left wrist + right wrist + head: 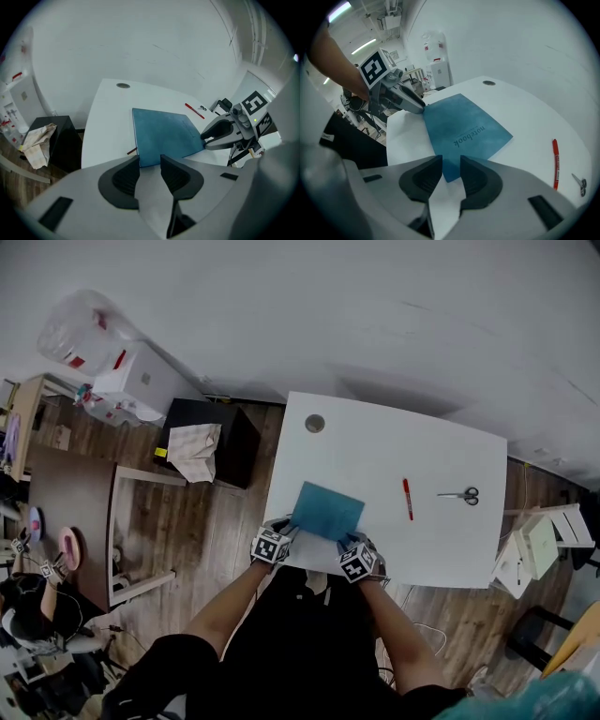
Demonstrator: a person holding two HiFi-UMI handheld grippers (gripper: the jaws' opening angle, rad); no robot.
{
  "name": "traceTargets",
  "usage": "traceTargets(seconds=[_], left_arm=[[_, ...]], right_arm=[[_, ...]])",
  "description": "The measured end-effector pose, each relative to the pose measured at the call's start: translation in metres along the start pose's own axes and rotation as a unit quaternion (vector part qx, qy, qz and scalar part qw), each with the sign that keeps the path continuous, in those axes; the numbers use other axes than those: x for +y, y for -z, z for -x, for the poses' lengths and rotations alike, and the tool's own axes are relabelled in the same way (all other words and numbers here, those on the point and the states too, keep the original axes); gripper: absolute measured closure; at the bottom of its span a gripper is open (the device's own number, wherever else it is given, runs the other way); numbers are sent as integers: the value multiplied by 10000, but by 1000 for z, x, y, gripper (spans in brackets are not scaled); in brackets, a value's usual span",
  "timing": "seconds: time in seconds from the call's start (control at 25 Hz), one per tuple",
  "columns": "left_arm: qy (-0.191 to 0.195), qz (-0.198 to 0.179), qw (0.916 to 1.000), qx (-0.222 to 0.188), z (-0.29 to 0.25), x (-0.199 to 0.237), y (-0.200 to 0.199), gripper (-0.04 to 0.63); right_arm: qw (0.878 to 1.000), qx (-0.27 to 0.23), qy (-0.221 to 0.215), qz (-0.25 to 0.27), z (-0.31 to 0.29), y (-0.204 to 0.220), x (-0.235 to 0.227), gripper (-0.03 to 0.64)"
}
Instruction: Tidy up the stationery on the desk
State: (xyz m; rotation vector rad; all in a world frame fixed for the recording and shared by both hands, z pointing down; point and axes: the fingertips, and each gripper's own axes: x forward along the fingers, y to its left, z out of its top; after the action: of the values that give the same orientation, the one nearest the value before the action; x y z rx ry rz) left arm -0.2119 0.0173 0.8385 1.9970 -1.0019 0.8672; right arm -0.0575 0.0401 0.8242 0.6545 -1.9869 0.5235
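Only the right gripper view shows the word "notebook" printed on the blue notebook [464, 126]. Only the left gripper view shows a thin dark red strip [132, 151] sticking out from under the notebook's left edge; what it is cannot be made out.

The head view alone takes in the whole white table [375, 437]. There the notebook [326, 510] lies flat and slightly skewed by the person's edge. A red pen [408, 499] lies to its right, scissors [459, 495] farther right of it, and a round hole [315, 423] beyond it. In the left gripper view the scissors are tiny and half hidden behind the right gripper.

The left gripper [150, 161] has its jaws apart, with the notebook's near left corner just ahead of the tips and bare white surface showing in the gap. The right gripper [451, 164] also has its jaws apart, and the notebook's near right corner reaches into the mouth without the pads pressing on it. Each gripper view shows the other gripper's tips touching a notebook corner.
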Motion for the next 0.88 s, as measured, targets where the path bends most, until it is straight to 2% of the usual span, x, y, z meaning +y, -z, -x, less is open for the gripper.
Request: traceTargets(seconds=[0.28, 0.6, 0.72, 0.88], left_arm=[[-1, -179, 9995, 257, -6, -32, 14, 451], [55, 84, 9995, 290, -11, -62, 20, 451], [140, 65, 9992, 363, -14, -77, 22, 451], [346, -115, 9981, 489, -24, -103, 20, 436]], right_arm=[[9999, 58, 38, 157, 7, 10, -33, 489], [9995, -6, -74, 291, 11, 10, -62, 489], [9993, -24, -86, 354, 12, 9, -75, 489], [9997, -203, 94, 77, 14, 4, -102, 489]])
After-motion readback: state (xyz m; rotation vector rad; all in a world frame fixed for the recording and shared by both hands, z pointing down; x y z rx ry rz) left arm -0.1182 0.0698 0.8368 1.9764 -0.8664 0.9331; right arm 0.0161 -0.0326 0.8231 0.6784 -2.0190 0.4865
